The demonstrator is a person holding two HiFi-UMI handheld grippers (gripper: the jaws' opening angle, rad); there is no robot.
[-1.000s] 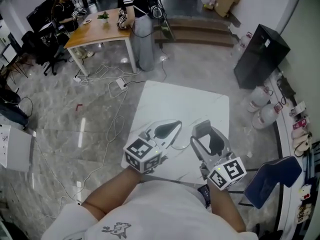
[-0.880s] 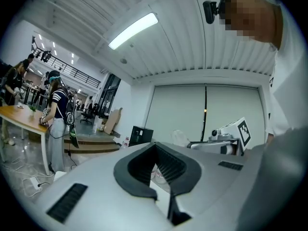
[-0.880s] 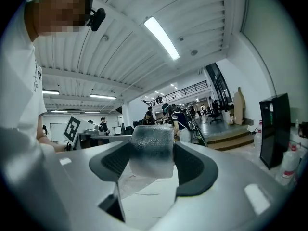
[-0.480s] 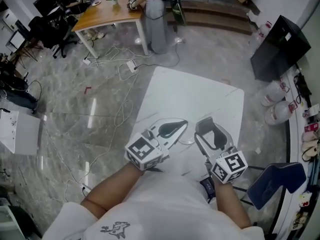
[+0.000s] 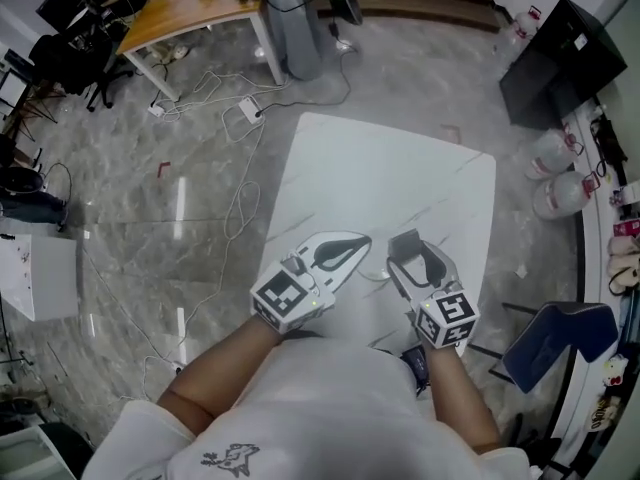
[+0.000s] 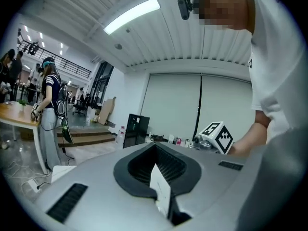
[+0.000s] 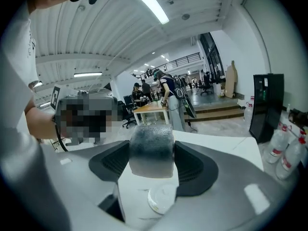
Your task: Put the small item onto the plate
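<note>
The right gripper (image 5: 412,248) is clamping a grey block (image 7: 151,150); the left gripper (image 5: 355,244) is pinching narrow on a thin white slip (image 6: 160,189). No plate is showing ahead of either, so releasing now risks dropping the block onto the table (image 5: 400,168). Only the right gripper view is showing a white disc (image 7: 161,198) just below the block.
</note>
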